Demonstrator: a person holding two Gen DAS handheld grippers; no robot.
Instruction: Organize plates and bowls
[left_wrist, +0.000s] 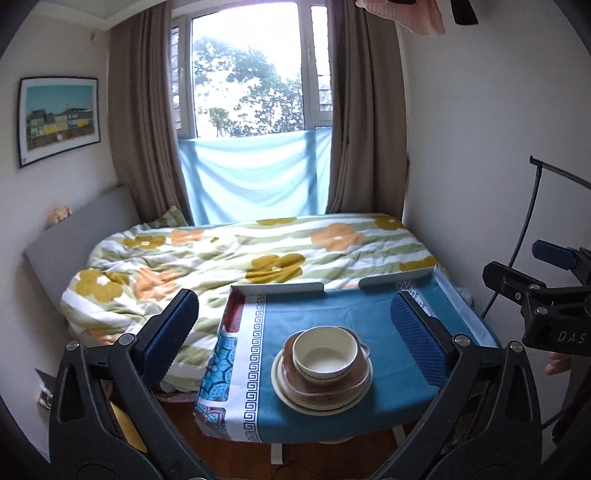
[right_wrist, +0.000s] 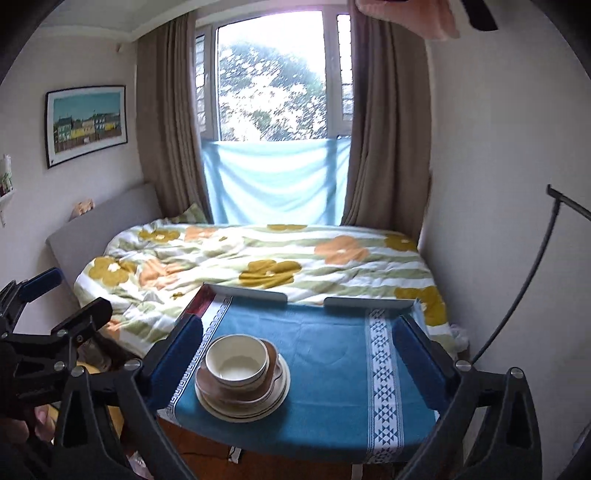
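A big bed (left_wrist: 236, 266) with a flowery blanket sits behind the surface (left_wrist: 332, 317), which wears a blue cloth. On the surface, near its front edge, is a pile of plates (left_wrist: 320, 387) with a cream bowl (left_wrist: 325, 352) on top. The left hand-held gripper (left_wrist: 295, 332) and the right hand-held gripper (right_wrist: 295, 350) hang above the surface, both spread wide and holding nothing.

Cream bowl (left_wrist: 325, 353) sat upright, empty, nested on brown dish (left_wrist: 328, 376) atop cream plates (left_wrist: 317, 400); one stack, lower centre of frame, on blue cloth.
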